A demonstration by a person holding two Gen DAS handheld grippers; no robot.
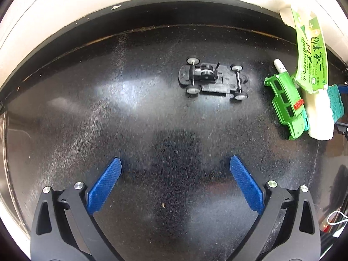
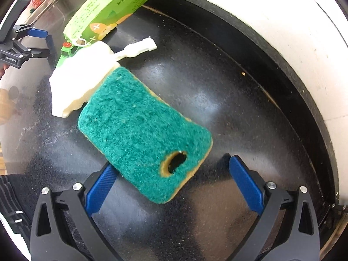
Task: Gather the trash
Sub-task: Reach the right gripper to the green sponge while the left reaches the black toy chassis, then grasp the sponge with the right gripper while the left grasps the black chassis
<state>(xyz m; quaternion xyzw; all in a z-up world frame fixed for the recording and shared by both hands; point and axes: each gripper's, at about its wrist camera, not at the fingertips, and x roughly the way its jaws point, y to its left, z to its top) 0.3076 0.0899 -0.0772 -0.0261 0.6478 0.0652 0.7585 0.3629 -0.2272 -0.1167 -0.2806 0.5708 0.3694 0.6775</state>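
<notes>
Black countertop (image 1: 130, 113) (speckled): chassis (image 1: 214, 78), sponge (image 2: 141, 134).

Japanese lettering, not legible in detail, on the green carton (image 1: 311, 50).

Both tools (image 1: 175, 167) (image 2: 171, 169) wide apart, unladen
</notes>
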